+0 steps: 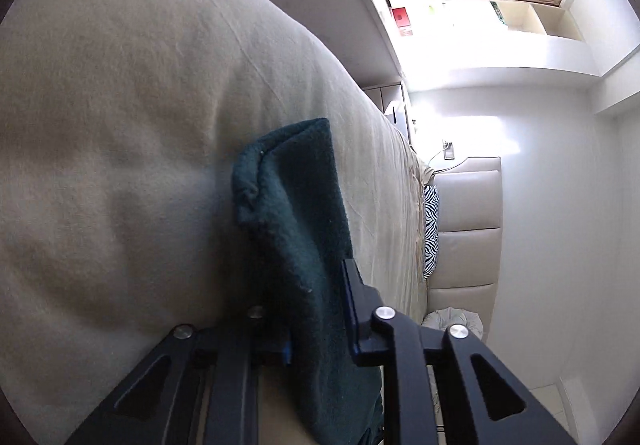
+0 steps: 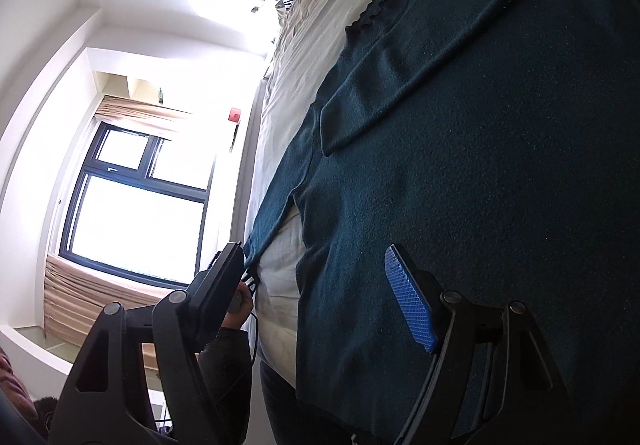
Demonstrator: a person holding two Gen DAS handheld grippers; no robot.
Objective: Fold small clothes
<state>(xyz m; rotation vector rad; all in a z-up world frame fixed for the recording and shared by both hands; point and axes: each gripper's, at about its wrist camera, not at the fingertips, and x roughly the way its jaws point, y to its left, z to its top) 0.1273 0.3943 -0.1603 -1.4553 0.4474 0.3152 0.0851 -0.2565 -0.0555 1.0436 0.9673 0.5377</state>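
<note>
Between the fingers of the left gripper (image 1: 316, 309) a fold of the dark teal sweater (image 1: 296, 213) is clamped, the cloth rising past the fingertips and bunching into a rounded fold beyond them. One finger is largely hidden behind that cloth; only its rivets and a sliver of blue pad show, so the exact line of contact is hard to make out. Below the fingers the garment runs out of the left wrist view, cut off by the frame. To the far side of the fingers lies the cream bedsheet (image 1: 120, 125), and beyond the other finger a zebra-print pillow (image 1: 431, 233) rests against the padded headboard (image 1: 468, 229).

From the right wrist view, the right gripper (image 2: 316, 265) stands wide apart, grasping nothing. The sweater (image 2: 480, 185) lies spread flat on the bed (image 2: 288, 85), filling the space under and past the finger with the blue pad (image 2: 408, 301), with a sleeve (image 2: 400, 85) folded across the body. Its far and lower edges run off the frame. The other finger overhangs the bed's edge; just past its tip a strip of the sweater runs along that edge, its striped cuff partly hidden. Behind that finger a person's hand (image 2: 240, 309) in a dark sleeve shows in part. Glare from the window (image 2: 136, 205) washes out the room.
</note>
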